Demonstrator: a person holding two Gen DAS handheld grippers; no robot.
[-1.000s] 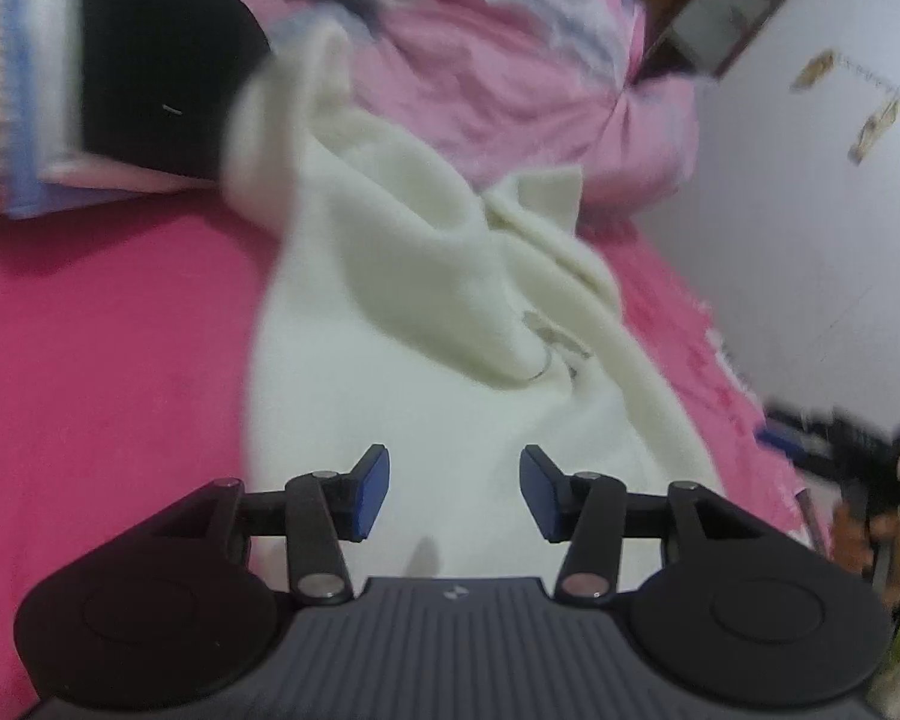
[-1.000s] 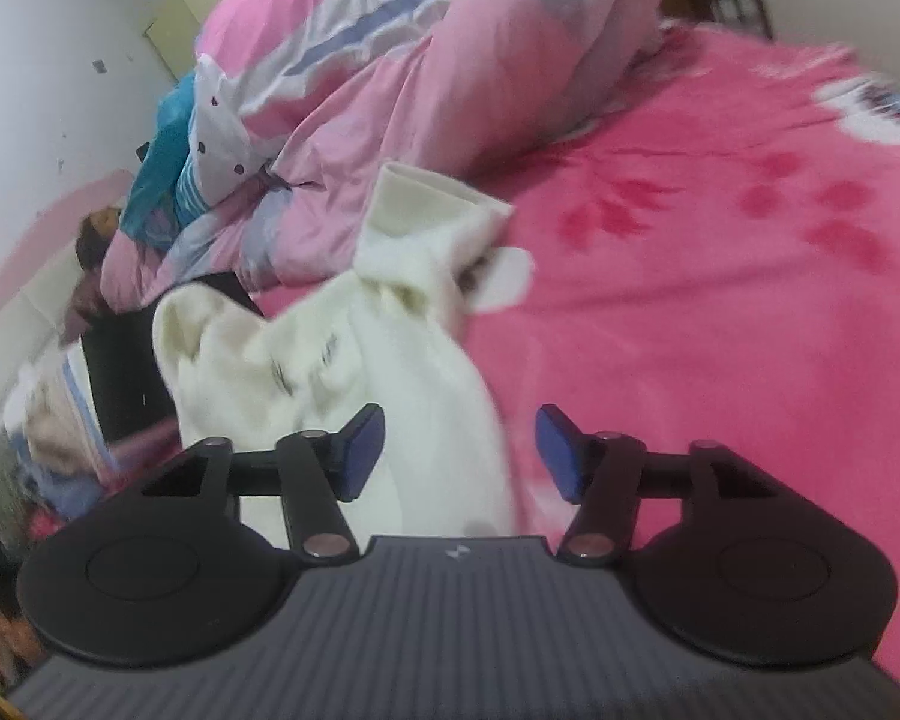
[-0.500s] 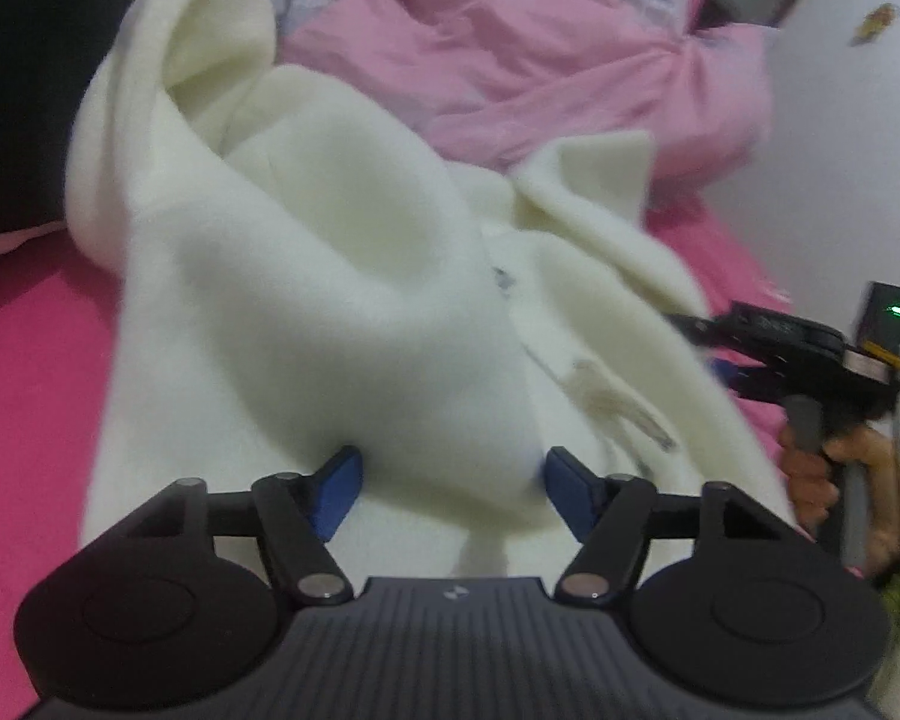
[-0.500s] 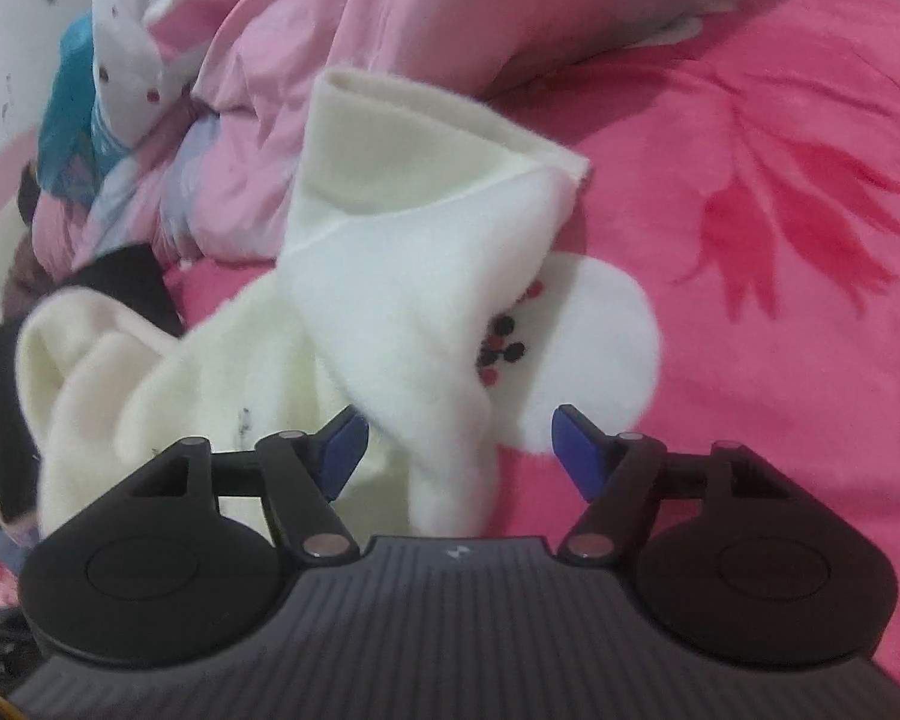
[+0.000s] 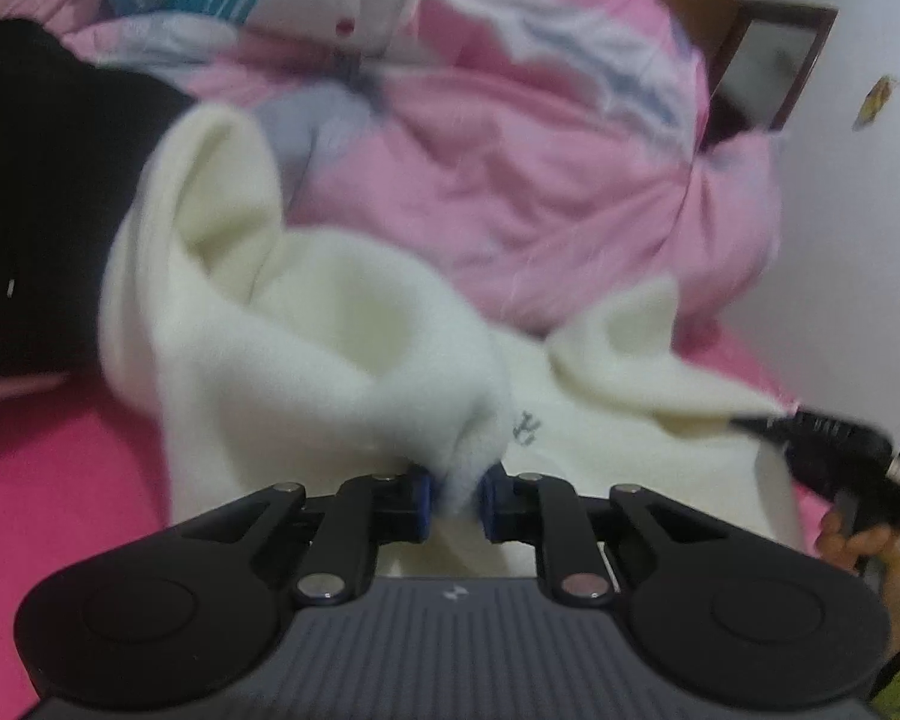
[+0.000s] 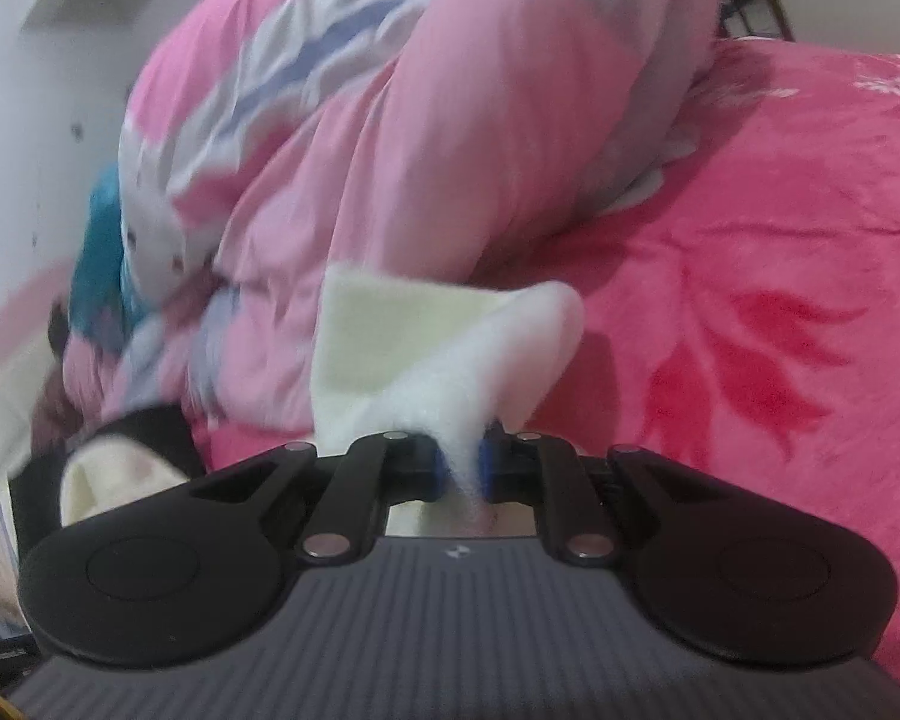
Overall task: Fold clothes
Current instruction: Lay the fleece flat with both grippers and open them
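Note:
A cream fleece garment (image 5: 330,348) lies bunched on the pink bed cover (image 5: 48,510). My left gripper (image 5: 455,501) is closing, and its blue pads pinch a raised fold of the garment. At the right edge of the left wrist view, my right gripper (image 5: 744,423) grips the garment's far corner, with a person's hand (image 5: 852,546) on its handle. In the right wrist view, my right gripper (image 6: 461,468) is closing with the cream garment (image 6: 438,348) squeezed between its pads. A flap stands up in front of it.
A heaped pink quilt (image 5: 510,150) fills the space behind the garment, seen too as the quilt (image 6: 390,150) in the right wrist view. Black cloth (image 5: 30,210) lies to the left. A brown nightstand (image 5: 744,30) stands by the white wall. Flowered bed cover (image 6: 750,330) stretches right.
Both grippers moved forward onto the cream garment and went from wide open to pinched on its folds. The garment now bunches up at each pair of pads.

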